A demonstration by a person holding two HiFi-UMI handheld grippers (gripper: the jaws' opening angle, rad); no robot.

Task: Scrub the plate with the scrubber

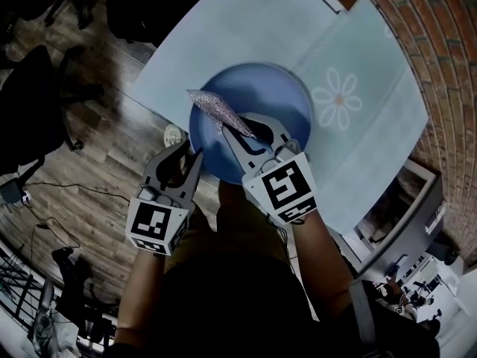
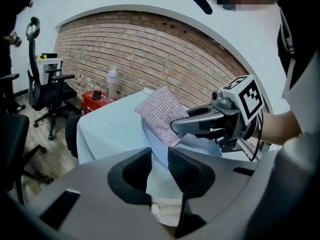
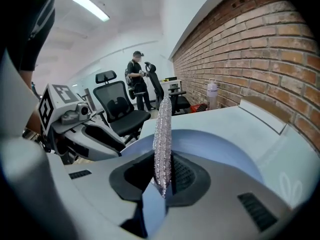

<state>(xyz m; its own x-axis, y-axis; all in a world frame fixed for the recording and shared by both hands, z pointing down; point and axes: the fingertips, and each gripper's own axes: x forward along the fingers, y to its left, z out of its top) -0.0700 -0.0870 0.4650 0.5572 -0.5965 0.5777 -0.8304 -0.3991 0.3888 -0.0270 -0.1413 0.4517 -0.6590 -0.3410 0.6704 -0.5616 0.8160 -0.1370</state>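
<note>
A round blue plate lies on a pale blue tablecloth. My right gripper is over the plate's near part, shut on a silvery mesh scrubber that sticks out to the left above the plate. In the right gripper view the scrubber stands edge-on between the jaws, with the plate beyond. My left gripper is at the plate's near-left rim, and its jaws close on that rim. The left gripper view shows the plate's edge running into its jaws, and the scrubber in the right gripper.
The cloth bears a white flower print right of the plate. A brick wall runs behind the table. A bottle and a red box sit past the table's far end. Office chairs and a person are beyond.
</note>
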